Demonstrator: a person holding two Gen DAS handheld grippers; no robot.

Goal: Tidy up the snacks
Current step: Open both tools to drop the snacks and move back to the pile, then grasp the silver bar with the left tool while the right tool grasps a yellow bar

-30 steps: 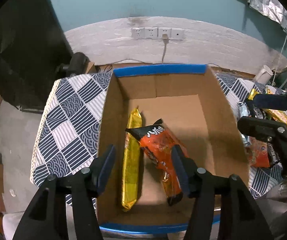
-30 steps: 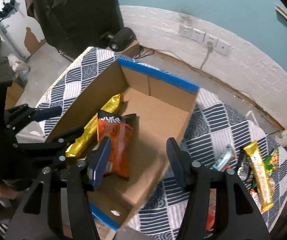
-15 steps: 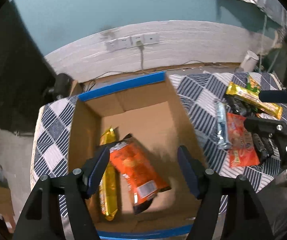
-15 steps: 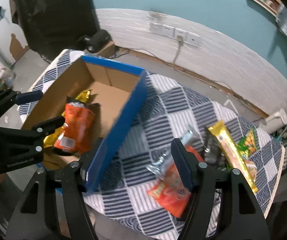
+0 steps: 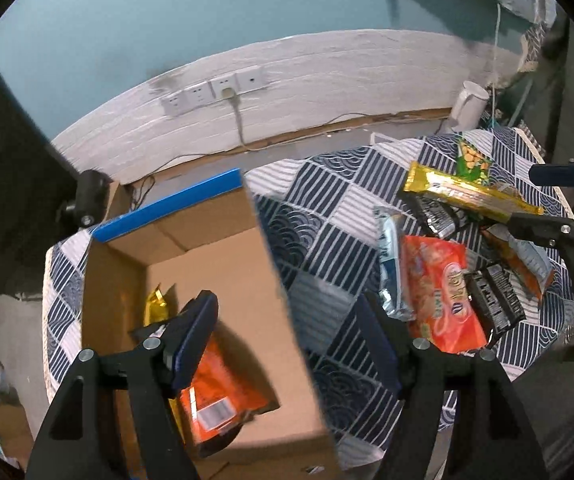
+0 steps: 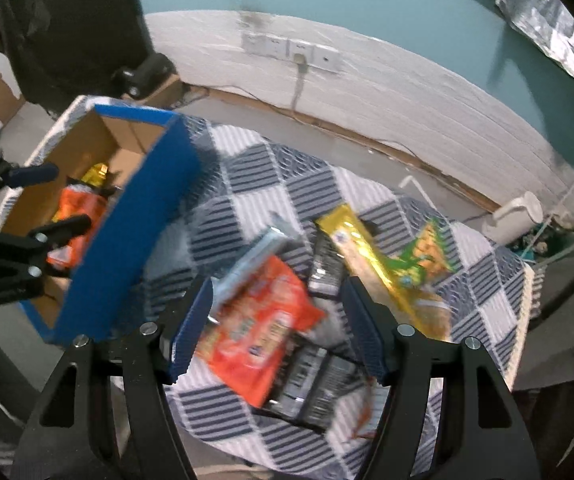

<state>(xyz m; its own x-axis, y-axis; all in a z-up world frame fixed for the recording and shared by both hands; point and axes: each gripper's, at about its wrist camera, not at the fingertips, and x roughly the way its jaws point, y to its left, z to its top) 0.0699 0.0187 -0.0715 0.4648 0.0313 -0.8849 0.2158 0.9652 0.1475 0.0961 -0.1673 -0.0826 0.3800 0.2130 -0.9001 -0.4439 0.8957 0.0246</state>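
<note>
An open cardboard box (image 5: pixel 215 264) with blue outer walls (image 6: pixel 127 232) stands at the left of the table. Inside it lie an orange packet (image 5: pixel 215 384) and a gold bar (image 5: pixel 155 308). My left gripper (image 5: pixel 287 340) hangs open over the box's right wall, holding nothing. My right gripper (image 6: pixel 279 330) is open above a loose orange packet (image 6: pixel 263 320) in the snack pile, apart from it. That pile also holds a silver bar (image 6: pixel 251 256), a long gold packet (image 6: pixel 367 256), a green packet (image 6: pixel 427 256) and black packets (image 6: pixel 311 384).
A blue-and-white patterned cloth (image 5: pixel 319 200) covers the table. A white jug (image 5: pixel 469 104) stands on the floor behind the far right corner. Wall sockets (image 5: pixel 215 90) with a cable sit on the white wall. A black device (image 5: pixel 87 196) rests behind the box.
Both grippers have moved right, away from the box's inside toward the snack pile, and both jaws have widened. The orange packet and gold bar stay in the box.
</note>
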